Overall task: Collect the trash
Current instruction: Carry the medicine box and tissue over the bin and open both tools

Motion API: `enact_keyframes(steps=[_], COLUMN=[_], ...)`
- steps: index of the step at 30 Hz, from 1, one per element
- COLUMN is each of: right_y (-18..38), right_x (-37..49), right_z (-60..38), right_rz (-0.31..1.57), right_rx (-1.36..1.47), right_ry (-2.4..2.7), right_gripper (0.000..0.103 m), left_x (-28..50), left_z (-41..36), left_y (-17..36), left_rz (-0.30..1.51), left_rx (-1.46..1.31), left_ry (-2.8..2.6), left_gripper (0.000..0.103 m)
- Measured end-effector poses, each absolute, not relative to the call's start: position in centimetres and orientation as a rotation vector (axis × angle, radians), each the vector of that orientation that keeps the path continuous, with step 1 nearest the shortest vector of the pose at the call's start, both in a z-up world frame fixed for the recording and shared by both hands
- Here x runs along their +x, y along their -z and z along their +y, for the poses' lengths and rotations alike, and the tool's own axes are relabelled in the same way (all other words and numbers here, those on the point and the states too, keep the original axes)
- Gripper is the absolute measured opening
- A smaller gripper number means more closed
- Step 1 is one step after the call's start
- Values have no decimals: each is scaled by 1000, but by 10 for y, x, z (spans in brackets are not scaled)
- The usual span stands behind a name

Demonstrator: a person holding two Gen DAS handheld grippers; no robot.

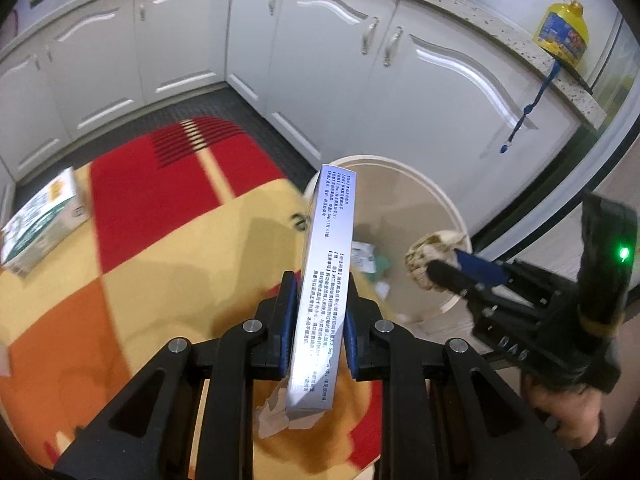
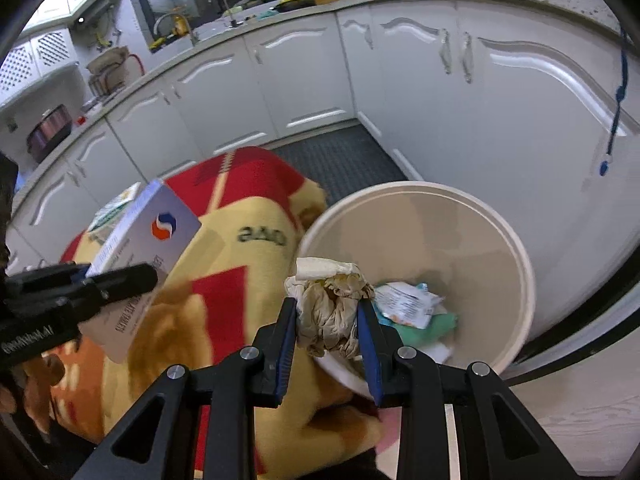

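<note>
left gripper [image 1: 318, 300]: clamped on silver box [image 1: 320, 288], beside bin [image 2: 516, 264] rim | right gripper [image 2: 328, 322]: clamped on crumpled paper wad [image 2: 332, 312], over bin's near rim | bin: holding wrappers [image 2: 404, 304]

L hand-held gripper [image 1: 319, 292] is seen angled downward, jaws clamped tight on a flat box [image 1: 320, 280] held edge-up between the blue pads [image 1: 289, 344]. R hand-held gripper [image 2: 329, 312] is likewise pitched down, jaws narrowed onto a crumpled paper wad [image 2: 330, 304], pads pressed to both its sides. Part of a hand [image 1: 568, 412] is visible gripping the R unit's handle, seen from the L cam
</note>
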State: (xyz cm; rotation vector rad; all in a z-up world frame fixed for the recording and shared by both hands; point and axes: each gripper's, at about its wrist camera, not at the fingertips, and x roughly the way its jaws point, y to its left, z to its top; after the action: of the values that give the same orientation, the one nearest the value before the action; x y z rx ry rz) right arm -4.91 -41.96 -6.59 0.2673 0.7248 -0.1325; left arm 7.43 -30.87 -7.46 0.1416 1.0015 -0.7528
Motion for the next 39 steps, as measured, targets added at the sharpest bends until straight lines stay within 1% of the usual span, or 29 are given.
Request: enact_keyframes(steps=[17,34,35,36,37,38,39], right_y=[90,102,103,104,105,106,107], right_x=[-45,-28,-27,-28,-28,-28,-28], right_z=[-466,-480,-480,-481,-483,-484,-485], right_rz=[774,806,804,801,799,797,797], right_rx=[266,297,302,309,318,325,332], right_ry=[259,269,268,268,275,281,286], right_gripper=[29,29,30,41,54,59,61], left_x=[100,110,110,111,111,110,110], left_z=[-393,-405,-404,-403,-402,-401,-401], left_y=[89,104,104,105,106,105,104], left_rz=[1095,1123,1125,1128,1130,1129,1127], left_rx=[105,59,50,47,45,41,36], left_ry=[838,853,857,857,856,857,861], left_gripper=[18,19,20,23,35,48,51])
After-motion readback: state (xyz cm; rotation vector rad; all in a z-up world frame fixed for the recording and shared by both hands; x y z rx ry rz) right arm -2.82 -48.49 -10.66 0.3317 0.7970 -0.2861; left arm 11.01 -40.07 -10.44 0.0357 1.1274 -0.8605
